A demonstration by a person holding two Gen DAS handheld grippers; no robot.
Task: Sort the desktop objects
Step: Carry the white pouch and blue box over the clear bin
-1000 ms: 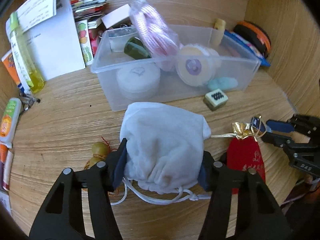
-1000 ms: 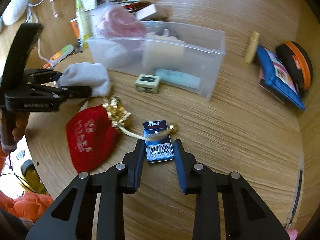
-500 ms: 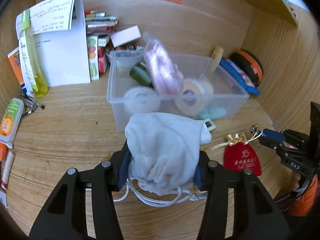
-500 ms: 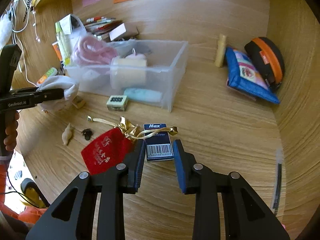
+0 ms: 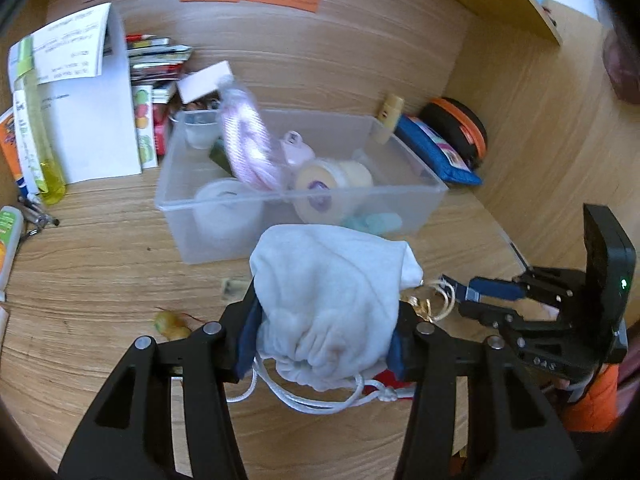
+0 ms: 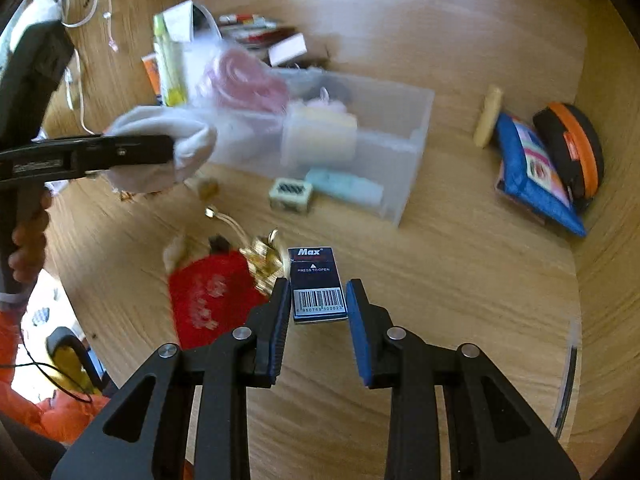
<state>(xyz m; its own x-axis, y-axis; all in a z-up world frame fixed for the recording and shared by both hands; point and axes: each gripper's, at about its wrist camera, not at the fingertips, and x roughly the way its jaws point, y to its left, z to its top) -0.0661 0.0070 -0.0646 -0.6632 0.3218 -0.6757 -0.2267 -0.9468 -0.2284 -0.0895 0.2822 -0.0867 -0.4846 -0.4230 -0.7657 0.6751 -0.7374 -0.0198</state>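
Pouch (image 5: 328,300) has been lifted off the table (image 5: 100,280) toward the bin (image 5: 400,188) — pinched in left fingers (image 5: 246,344); right fingers (image 6: 280,320) spread around the Max box (image 6: 316,284).

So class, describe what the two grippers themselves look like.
Both are black frames with triangular cut-outs, silver rivets and blue finger pads. The left gripper carries white lettering on its side; the right gripper shows a green light on its body.

Between the left gripper's (image 5: 322,346) blue-padded black fingers sits a white drawstring pouch (image 5: 332,296). Ahead of it, a clear plastic bin (image 5: 400,196) shows pink, cream and pale-blue contents. Between the right gripper's (image 6: 318,308) fingers lies a dark-blue staple box (image 6: 316,284) with a white barcode; left of it, a red pouch (image 6: 208,296) with gold ribbon.
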